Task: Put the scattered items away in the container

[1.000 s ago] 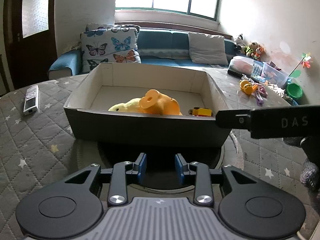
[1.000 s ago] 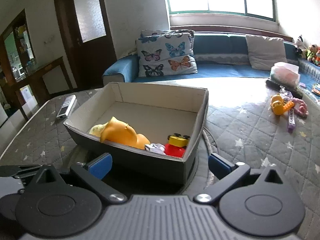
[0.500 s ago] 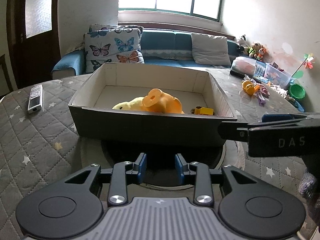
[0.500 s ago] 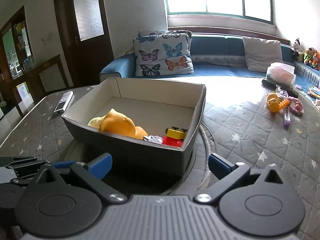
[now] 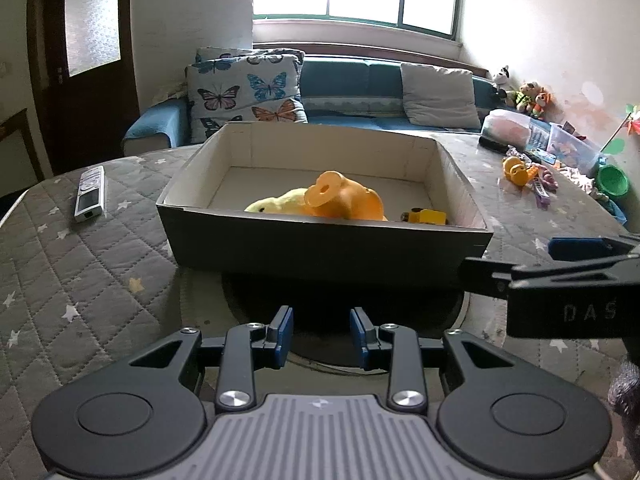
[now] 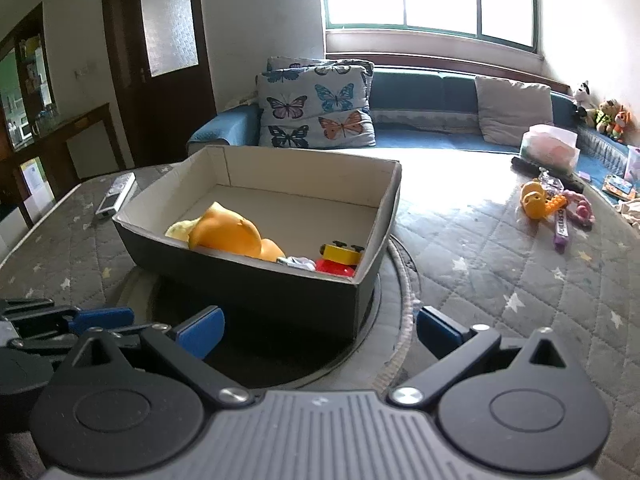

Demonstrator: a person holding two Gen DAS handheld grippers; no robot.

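Box (image 5: pixel 320 248) edge near empty tongs (image 5: pixel 322 336)

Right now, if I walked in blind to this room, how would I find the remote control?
Start at the big open cardboard box on the grey quilted table. Look to its left, toward the dark wooden door: the remote control lies flat and alone there. It is slim and silver-grey with a small screen, unlike the bright toys clustered on the box's other side.

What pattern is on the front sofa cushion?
Butterflies in several colours on a pale cushion; clearest in the right wrist view.
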